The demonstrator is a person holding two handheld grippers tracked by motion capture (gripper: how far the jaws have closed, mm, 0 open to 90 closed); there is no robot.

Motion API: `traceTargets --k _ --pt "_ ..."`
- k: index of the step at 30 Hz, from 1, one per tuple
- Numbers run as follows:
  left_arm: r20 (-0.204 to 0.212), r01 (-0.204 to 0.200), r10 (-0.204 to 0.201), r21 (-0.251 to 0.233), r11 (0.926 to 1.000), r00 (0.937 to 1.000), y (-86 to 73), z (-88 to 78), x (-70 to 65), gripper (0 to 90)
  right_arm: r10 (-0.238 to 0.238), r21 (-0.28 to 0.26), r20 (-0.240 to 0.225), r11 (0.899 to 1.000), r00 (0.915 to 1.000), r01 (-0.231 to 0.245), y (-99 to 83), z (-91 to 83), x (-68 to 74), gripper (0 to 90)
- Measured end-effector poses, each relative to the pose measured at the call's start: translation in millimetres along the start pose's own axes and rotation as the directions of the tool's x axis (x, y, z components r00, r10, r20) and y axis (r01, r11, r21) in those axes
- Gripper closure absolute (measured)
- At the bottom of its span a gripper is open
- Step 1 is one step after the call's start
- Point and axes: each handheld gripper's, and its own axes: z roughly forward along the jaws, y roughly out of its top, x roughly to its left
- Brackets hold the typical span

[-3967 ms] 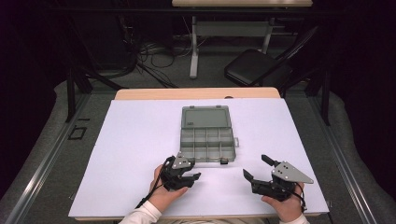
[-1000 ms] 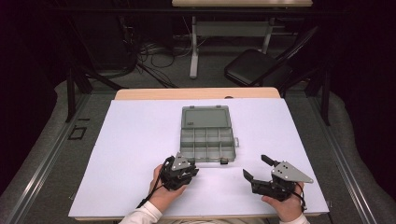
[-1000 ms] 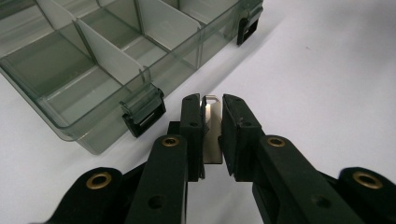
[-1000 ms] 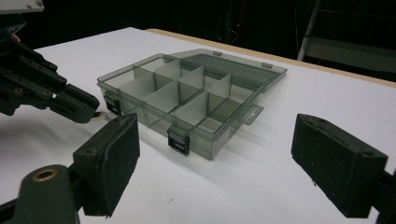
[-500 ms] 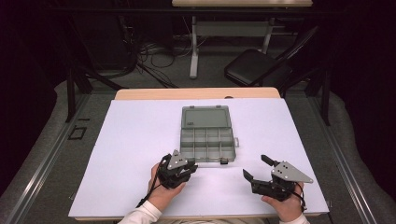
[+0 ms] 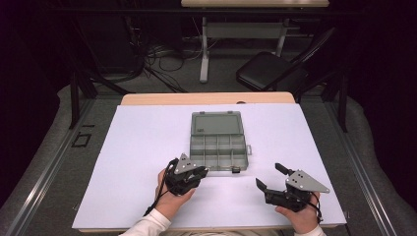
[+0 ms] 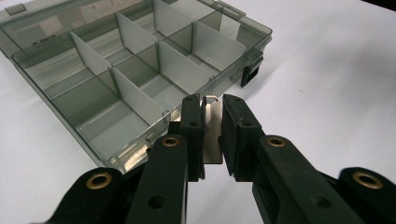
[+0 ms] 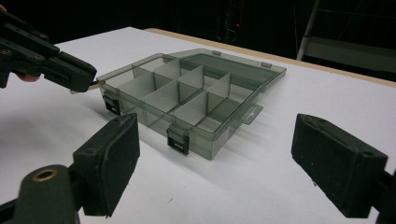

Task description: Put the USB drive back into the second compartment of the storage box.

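Left hand-held gripper (image 6: pixel 199 172): jaws clamped together, pointing toward 2 o'clock, hand (image 6: pixel 169 196) gripping from 6 o'clock. Right hand-held gripper (image 6: pixel 268 177): jaws spread wide, pointing toward 10 o'clock, hand (image 6: pixel 297 216) below it.

— Any writing you can make out anywhere?

— Only one spot: a small pale label on the open lid of the smoky grey transparent plastic compartment box (image 7: pixel 140 70). In the left gripper view it sits at the far left of the lid (image 7: pixel 44 39), with a line of dark print.

— Can you read it?

— No, the letters are too small and blurred. From the high view the same label (image 6: pixel 200 129) is just a faint mark. Nothing else carries legible text.
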Motion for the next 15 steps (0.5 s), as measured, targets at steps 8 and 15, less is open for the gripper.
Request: traceTargets --k 8,15 --pt "-0.002 0.010 -0.010 -0.005 0.9999 1.0000 10.9 0.5 4.7 79.6 -0.003 0.004 0.002 1.000 1.0000 0.003 0.0 -0.6 -0.4 15.1" --pt "-0.004 0.034 -0.034 -0.015 0.9993 0.9994 22.5 -0.9 12.9 79.6 0.003 0.001 -0.001 1.000 1.0000 -0.003 -0.4 0.0 -0.1 15.0"
